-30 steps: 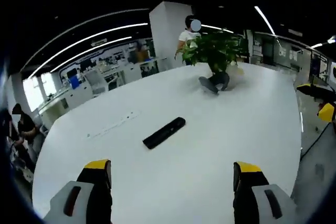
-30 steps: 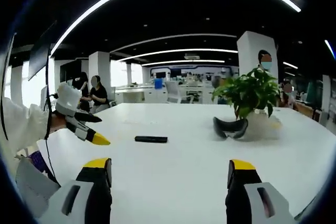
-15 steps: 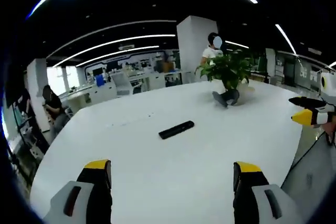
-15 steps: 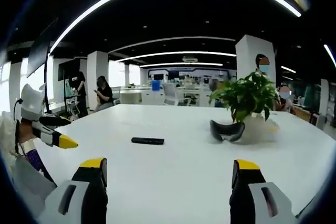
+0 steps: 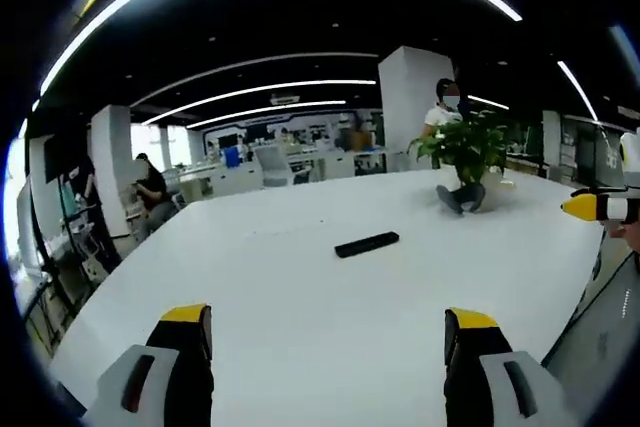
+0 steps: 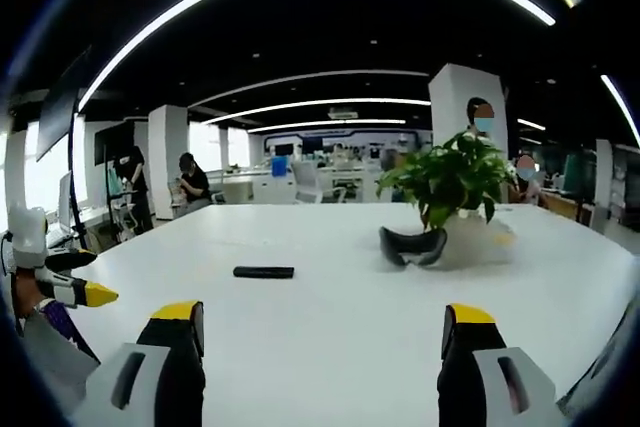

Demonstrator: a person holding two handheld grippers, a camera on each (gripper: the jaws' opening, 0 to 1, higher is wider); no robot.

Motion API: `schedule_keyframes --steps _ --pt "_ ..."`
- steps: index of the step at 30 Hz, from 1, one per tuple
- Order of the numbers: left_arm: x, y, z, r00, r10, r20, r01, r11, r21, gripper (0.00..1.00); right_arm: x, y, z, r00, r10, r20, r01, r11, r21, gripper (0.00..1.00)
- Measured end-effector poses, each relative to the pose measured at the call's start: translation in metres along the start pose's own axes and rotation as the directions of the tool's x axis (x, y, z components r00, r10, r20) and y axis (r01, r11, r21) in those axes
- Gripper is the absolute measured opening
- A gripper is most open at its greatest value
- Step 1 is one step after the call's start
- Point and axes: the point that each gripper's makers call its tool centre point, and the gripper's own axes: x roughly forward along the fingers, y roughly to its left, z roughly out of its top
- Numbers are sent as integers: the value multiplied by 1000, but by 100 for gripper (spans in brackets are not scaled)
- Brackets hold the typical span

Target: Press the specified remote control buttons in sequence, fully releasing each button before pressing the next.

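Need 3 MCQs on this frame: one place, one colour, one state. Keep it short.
1. Where does the slim black remote control lie?
A. on the white table
B. on a chair
C. between the jaws

2. What colour are the tips of the right gripper?
A. red
B. yellow
C. green

3. How do the jaws of the left gripper stand?
A. shut on the remote
B. shut, empty
C. open, empty

Answers: A, the remote rests flat on the white table, left of the potted green plant; B, yellow caps top both jaws; C, the jaws stand wide apart with bare table between.

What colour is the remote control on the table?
The remote control is black, shown best in the left gripper view, on the white table.
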Motion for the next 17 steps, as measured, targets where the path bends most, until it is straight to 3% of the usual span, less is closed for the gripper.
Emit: schedule_keyframes --steps 3,6,17 --pt "-1 1 0 1000 16 21 -16 1000 10 100 0 -5 -1 1000 -21 8 21 1000 19 99" --pt "5 0 -6 1000 2 -23 -1 1000 8 100 2 -3 -2 1000 -18 -4 19 1000 22 97" --pt "1 0 -1 1000 9 14 -9 1000 24 100 0 -1 -3 1000 -26 2 26 999 -29 95"
